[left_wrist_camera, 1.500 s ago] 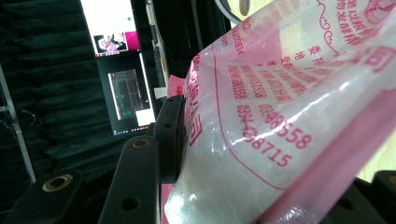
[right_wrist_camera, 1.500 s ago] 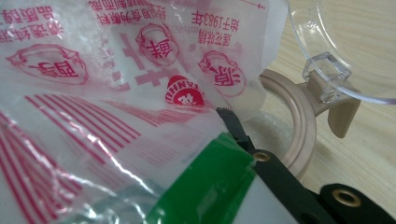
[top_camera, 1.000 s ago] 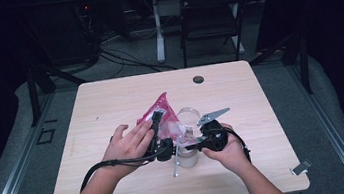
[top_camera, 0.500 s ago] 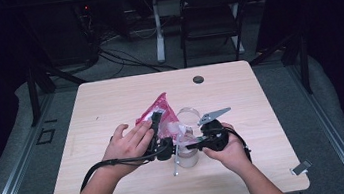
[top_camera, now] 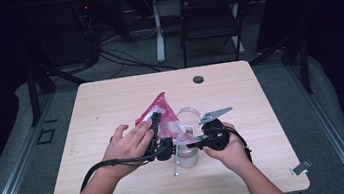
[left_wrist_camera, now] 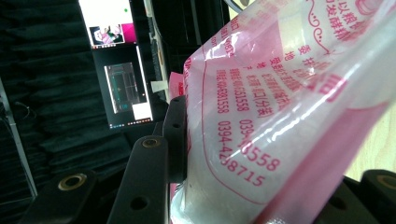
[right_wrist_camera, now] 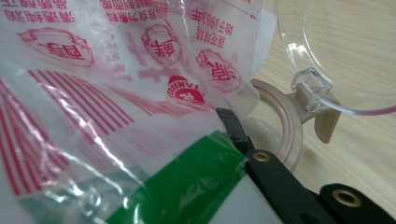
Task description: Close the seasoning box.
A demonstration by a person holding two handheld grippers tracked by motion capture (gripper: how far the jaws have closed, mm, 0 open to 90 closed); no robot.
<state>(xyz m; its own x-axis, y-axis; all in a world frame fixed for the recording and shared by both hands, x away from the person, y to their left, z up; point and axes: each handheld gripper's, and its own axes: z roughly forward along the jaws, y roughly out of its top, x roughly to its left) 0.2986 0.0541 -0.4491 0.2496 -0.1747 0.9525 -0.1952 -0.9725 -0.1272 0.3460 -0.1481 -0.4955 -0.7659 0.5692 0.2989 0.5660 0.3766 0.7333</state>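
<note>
A pink and clear printed plastic bag (top_camera: 157, 110) is held up over the middle of the table (top_camera: 110, 100) between both grippers. My left gripper (top_camera: 155, 124) has the bag (left_wrist_camera: 280, 93) between its jaws; they have just been closing and the pad (left_wrist_camera: 176, 135) presses on the film. My right gripper (top_camera: 189, 143) is shut on the bag's lower edge (right_wrist_camera: 116, 84), its fingertip (right_wrist_camera: 231, 122) at the film. Below stands a clear jar (top_camera: 187, 158) with a beige rim (right_wrist_camera: 287, 130) and a clear lid (right_wrist_camera: 336, 56) hinged open.
A small black disc (top_camera: 198, 79) lies near the table's far edge. A thin metal rod (top_camera: 175, 166) leans by the jar. A chair (top_camera: 210, 21) and cables stand on the floor beyond the table. A lit monitor (left_wrist_camera: 126, 88) shows to the side.
</note>
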